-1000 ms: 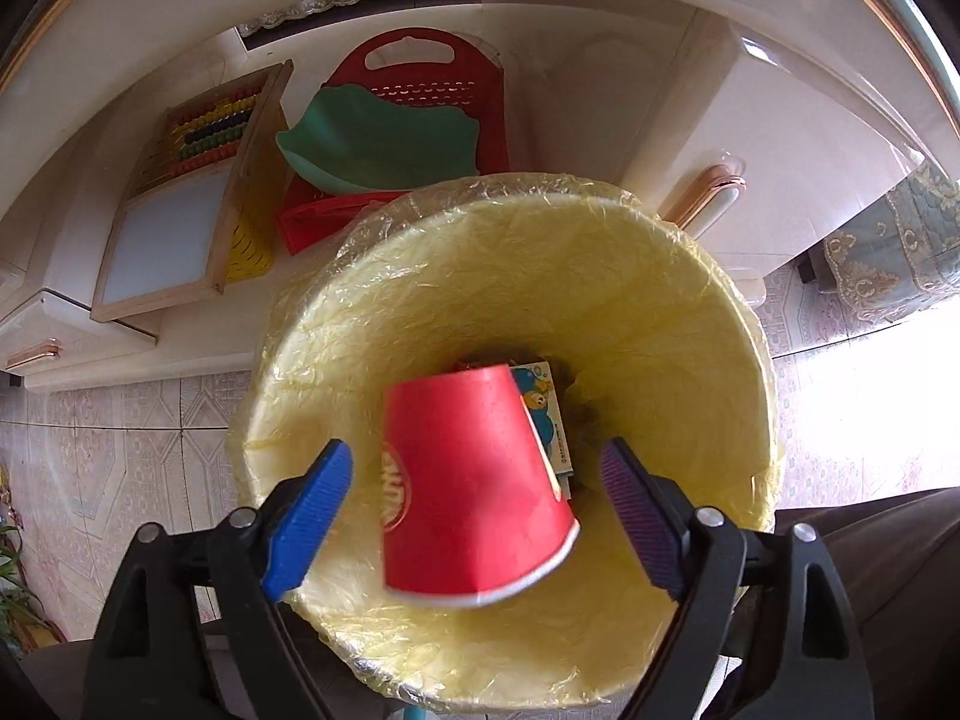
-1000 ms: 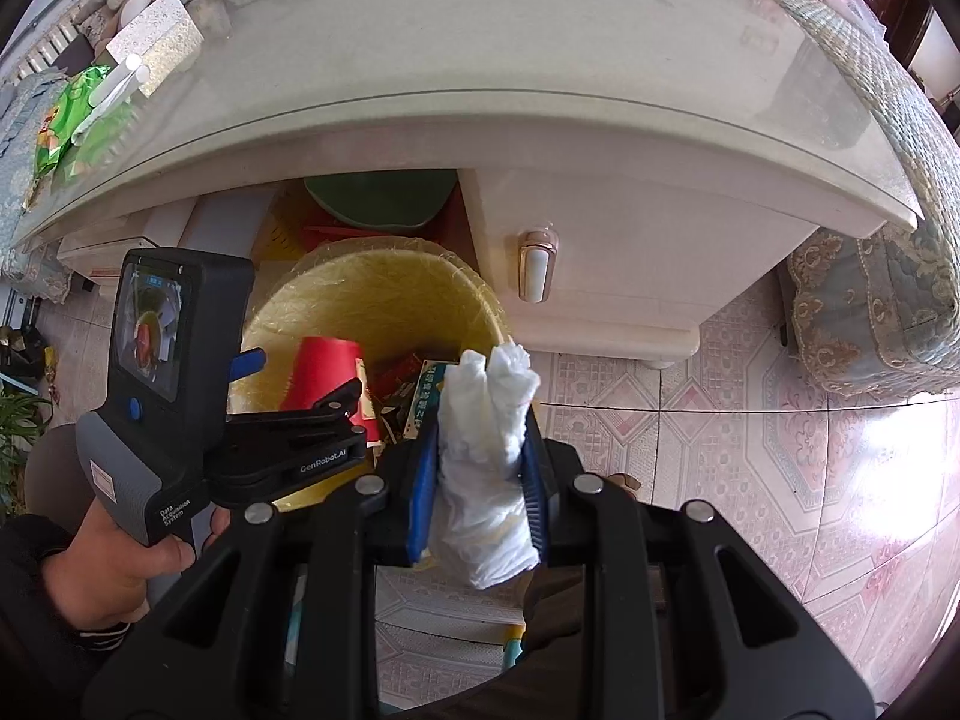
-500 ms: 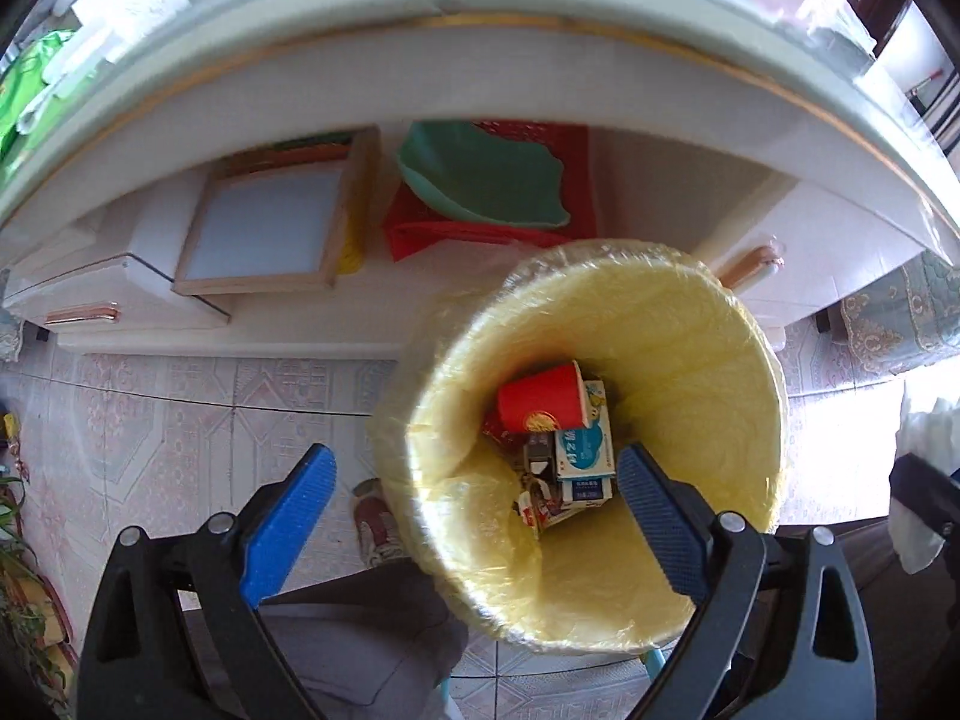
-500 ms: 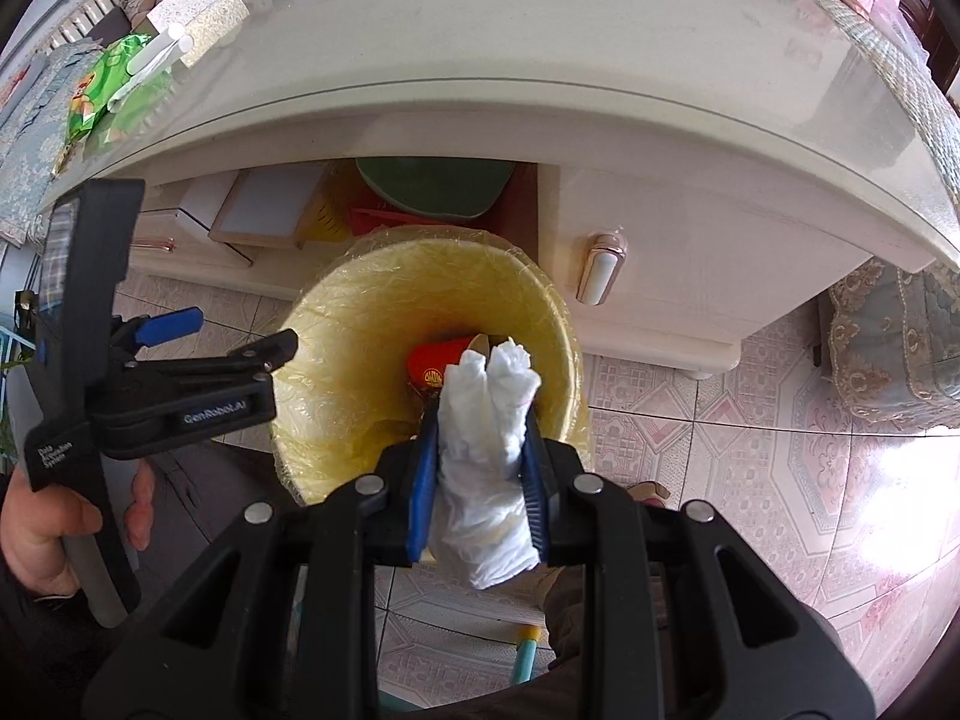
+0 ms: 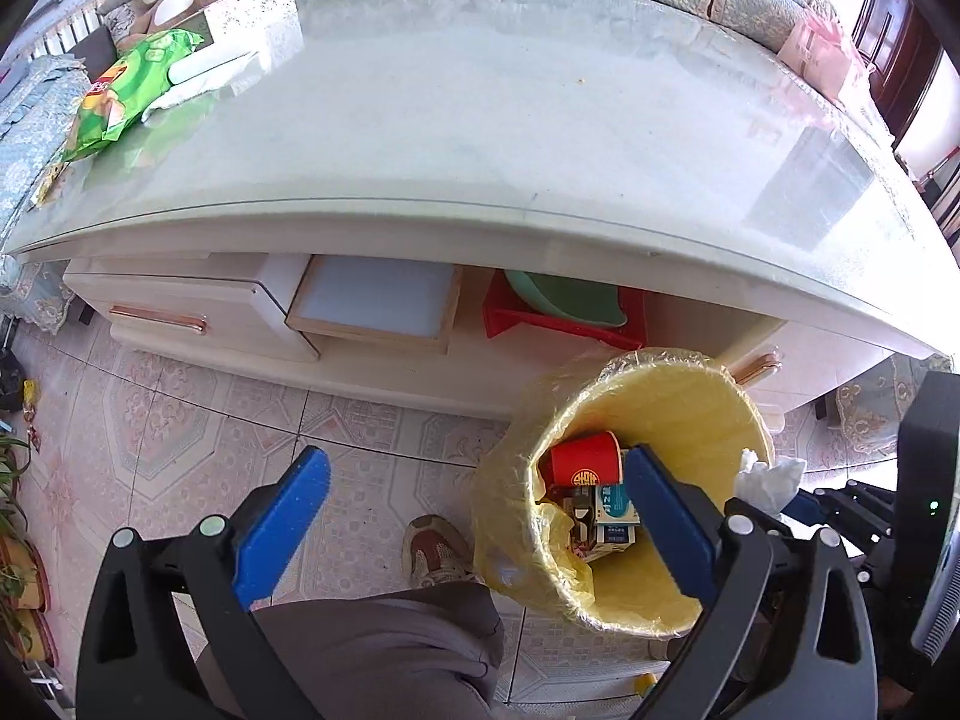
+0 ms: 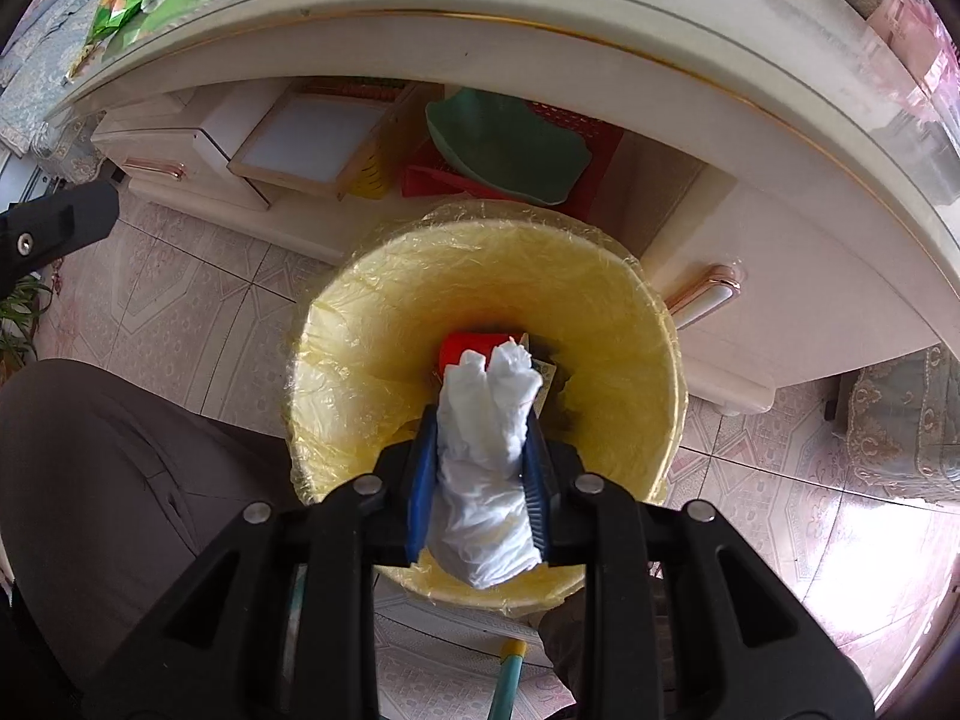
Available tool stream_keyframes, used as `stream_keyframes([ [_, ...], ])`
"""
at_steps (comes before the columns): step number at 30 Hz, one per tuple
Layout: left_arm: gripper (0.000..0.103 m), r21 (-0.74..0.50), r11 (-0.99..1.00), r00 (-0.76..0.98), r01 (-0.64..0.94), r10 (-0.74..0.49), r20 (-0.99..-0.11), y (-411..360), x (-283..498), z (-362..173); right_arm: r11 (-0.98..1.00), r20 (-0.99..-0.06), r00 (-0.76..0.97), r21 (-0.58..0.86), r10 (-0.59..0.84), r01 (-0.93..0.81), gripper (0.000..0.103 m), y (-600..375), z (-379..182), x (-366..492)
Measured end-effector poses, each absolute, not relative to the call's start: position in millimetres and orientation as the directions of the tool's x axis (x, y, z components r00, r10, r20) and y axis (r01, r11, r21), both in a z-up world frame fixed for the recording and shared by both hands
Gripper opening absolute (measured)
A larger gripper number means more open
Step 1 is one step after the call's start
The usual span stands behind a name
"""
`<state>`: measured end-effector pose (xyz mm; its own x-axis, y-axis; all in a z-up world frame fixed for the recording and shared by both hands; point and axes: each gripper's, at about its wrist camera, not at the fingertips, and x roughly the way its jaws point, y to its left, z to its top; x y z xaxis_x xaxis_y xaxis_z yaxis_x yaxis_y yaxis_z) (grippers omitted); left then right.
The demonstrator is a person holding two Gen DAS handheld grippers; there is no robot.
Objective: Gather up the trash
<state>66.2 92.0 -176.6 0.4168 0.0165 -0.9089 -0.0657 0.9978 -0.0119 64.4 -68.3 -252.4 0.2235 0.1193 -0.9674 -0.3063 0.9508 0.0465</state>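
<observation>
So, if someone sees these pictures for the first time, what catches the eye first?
Probably the yellow bin on the floor by the table, with a red cup inside. Then the white tissue, clamped in the right gripper directly over the bin. The left gripper is open and empty.

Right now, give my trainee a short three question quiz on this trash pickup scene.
1. True or false: the right claw is shut on a white tissue wad.
2. Where is the red paper cup? A) on the table B) inside the yellow-lined bin C) in the left claw
3. Fill in: the left claw's jaws are ___.

Key: 1 true; 2 B; 3 open, holding nothing.
</observation>
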Motion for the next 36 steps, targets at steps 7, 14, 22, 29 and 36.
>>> stream_keyframes([
  [7,0.096,-0.009,0.997,0.421,-0.078,0.025,-0.907,97.3,61.0,-175.1,0.953,-0.975,0.198,0.038,0.102,-0.300,0.037,-57.6,-271.5,65.8],
  [14,0.096,-0.008,0.996,0.426,-0.085,0.029,-0.904,99.3,59.8,-172.9,0.958,-0.973,0.212,0.021,0.085,-0.287,0.073,-57.9,-277.1,64.2],
  [22,0.096,0.002,0.996,0.431,-0.085,0.038,-0.901,99.4,59.2,-172.5,0.960,-0.971,0.221,0.028,0.092,-0.278,0.074,-59.3,-273.8,63.6],
  [29,0.096,0.007,0.997,0.440,-0.072,0.038,-0.897,93.3,57.0,-169.5,0.969,-0.957,0.278,0.018,0.088,-0.246,0.091,-65.8,-251.7,59.8],
  [36,0.096,-0.007,0.998,0.466,-0.055,0.019,-0.885,82.3,51.7,-156.4,0.982,-0.934,0.339,0.055,0.115,-0.183,0.097,-86.4,-214.1,56.5],
])
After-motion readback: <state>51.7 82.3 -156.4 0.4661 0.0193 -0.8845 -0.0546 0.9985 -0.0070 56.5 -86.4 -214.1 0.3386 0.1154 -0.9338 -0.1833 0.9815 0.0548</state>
